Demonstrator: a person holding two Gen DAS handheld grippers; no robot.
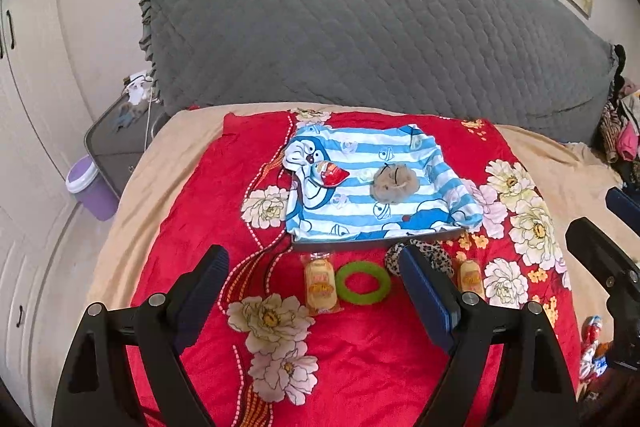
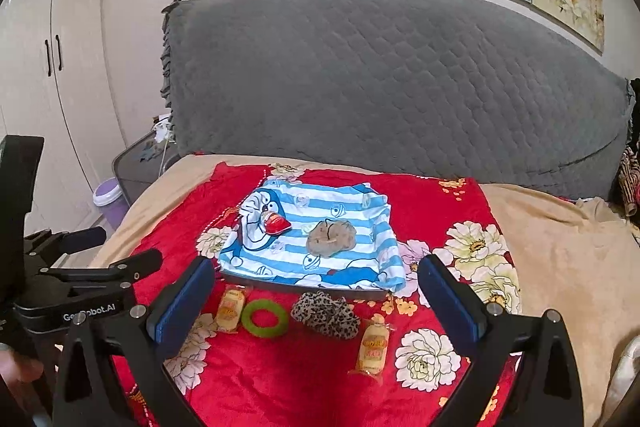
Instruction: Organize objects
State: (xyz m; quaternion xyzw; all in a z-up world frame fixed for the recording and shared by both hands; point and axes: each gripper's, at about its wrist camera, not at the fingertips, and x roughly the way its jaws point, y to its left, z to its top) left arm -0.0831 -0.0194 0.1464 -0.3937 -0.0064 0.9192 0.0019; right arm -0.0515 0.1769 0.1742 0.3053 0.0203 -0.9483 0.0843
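Note:
On the red floral blanket [image 1: 360, 347] a blue-and-white striped cartoon cloth [image 1: 360, 203] covers a flat dark tray [image 1: 372, 243]. A red snack packet [image 1: 330, 174] and a brown fuzzy scrunchie [image 1: 394, 183] rest on the cloth. In front of the tray lie a yellow cake packet [image 1: 320, 283], a green ring [image 1: 362, 283], a leopard scrunchie [image 1: 434, 255] and a second cake packet [image 1: 470, 277]. My left gripper [image 1: 314, 259] hovers open over the first packet and the ring. My right gripper [image 2: 317, 264] hangs open above the same row [image 2: 265, 318], holding nothing.
A grey quilted headboard [image 2: 380, 87] stands behind the bed. At the left are a white wardrobe [image 2: 48, 47], a dark nightstand [image 1: 116, 143] and a purple bin [image 1: 90, 187]. Clothes [image 1: 620, 135] pile up at the right, and a crumpled wrapper [image 1: 592, 339] lies at the blanket's right edge.

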